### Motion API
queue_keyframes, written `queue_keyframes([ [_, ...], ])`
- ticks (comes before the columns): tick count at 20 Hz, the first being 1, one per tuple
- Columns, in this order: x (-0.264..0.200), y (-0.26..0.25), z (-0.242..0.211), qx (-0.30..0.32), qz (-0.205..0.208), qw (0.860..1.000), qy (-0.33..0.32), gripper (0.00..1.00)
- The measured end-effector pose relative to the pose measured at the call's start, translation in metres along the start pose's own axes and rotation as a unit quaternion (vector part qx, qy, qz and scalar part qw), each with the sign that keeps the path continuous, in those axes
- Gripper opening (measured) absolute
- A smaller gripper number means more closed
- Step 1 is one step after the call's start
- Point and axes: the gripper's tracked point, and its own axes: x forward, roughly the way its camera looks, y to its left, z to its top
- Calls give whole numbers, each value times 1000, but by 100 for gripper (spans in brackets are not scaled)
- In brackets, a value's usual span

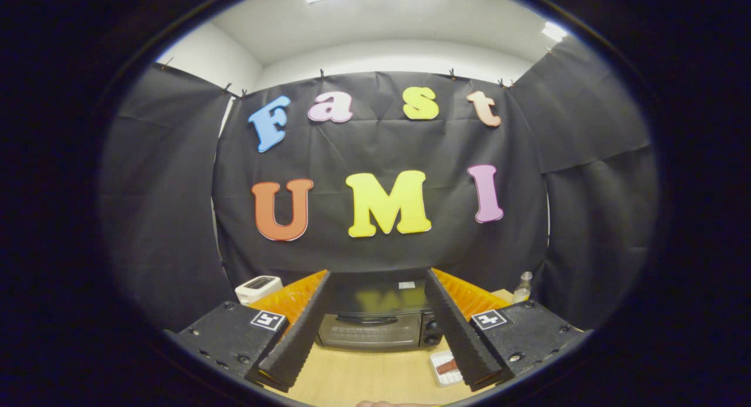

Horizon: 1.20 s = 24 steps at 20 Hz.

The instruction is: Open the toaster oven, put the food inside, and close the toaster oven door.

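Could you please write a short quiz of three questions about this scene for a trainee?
1. True or false: the oven door is shut.
2. The gripper fingers are: A) open with nothing between them, B) shut on the food, C) shut on the door handle.
3. Fill in: the tray of food lies on the table beside the right ____.

Key: 1 true. 2 A; the oven stands beyond the fingers. 3 finger.
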Motion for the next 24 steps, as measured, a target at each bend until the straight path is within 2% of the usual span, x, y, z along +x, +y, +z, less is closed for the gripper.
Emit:
queue_keyframes([
  [6, 8, 6, 5, 4, 8, 1000, -14, 100],
  [11, 59, 6, -11, 10, 9, 1000, 2, 100],
  [14, 108, -3, -42, 3, -4, 999, 32, 100],
  [16, 144, 1, -71, 5, 5, 998, 61, 100],
  [18, 174, -5, -102, -17, -10, 995, 101, 100],
  [24, 216, 21, -186, -12, -5, 978, 206, 100],
])
